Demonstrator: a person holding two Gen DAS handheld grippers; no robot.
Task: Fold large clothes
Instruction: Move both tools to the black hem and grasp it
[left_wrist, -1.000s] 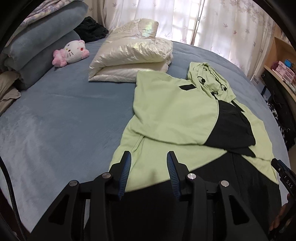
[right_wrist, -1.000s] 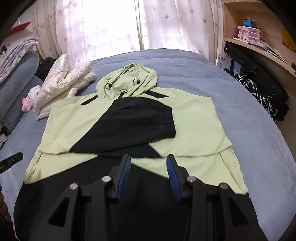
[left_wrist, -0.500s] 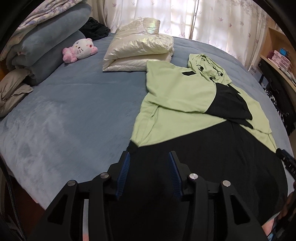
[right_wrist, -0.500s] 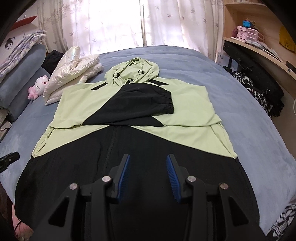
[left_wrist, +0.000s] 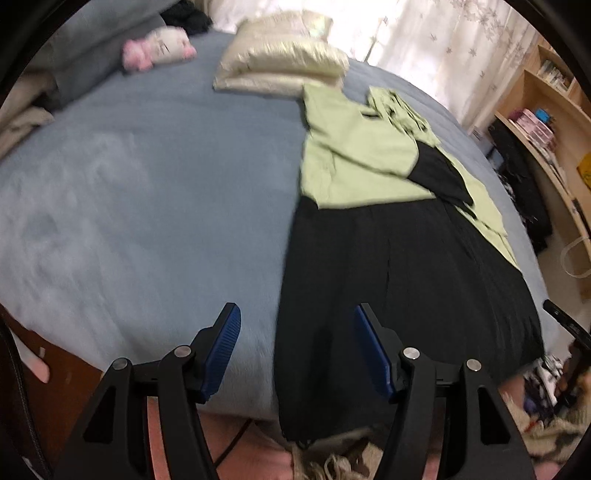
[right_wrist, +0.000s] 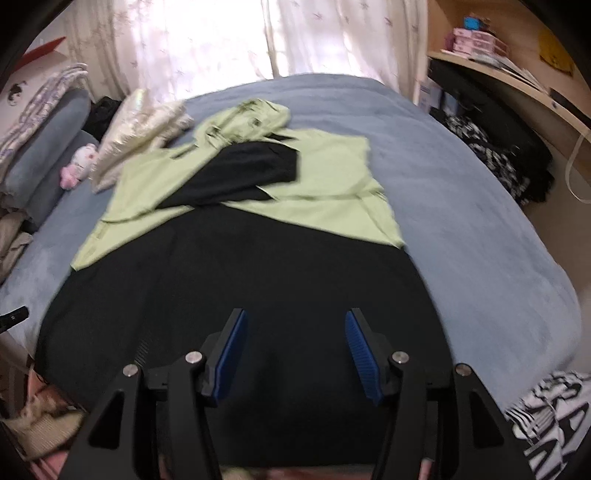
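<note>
A large green and black hooded jacket (left_wrist: 369, 177) lies flat on the blue bed (left_wrist: 147, 184), hood at the far end, black sleeves folded across the chest, black hem hanging over the near edge. It also shows in the right wrist view (right_wrist: 258, 229). My left gripper (left_wrist: 297, 347) is open and empty above the hem's left corner. My right gripper (right_wrist: 295, 350) is open and empty above the black hem's middle.
A folded cream puffer jacket (left_wrist: 284, 70) and a pink and white plush toy (left_wrist: 159, 48) lie at the bed's far left. Stacked blankets (right_wrist: 48, 122) sit at left. A wooden shelf (right_wrist: 517, 74) and dark clothes (right_wrist: 498, 155) stand at right.
Both grippers have pulled back toward the near edge of the bed and their jaws have opened wider. The left one has shifted left past the jacket's hem corner.
</note>
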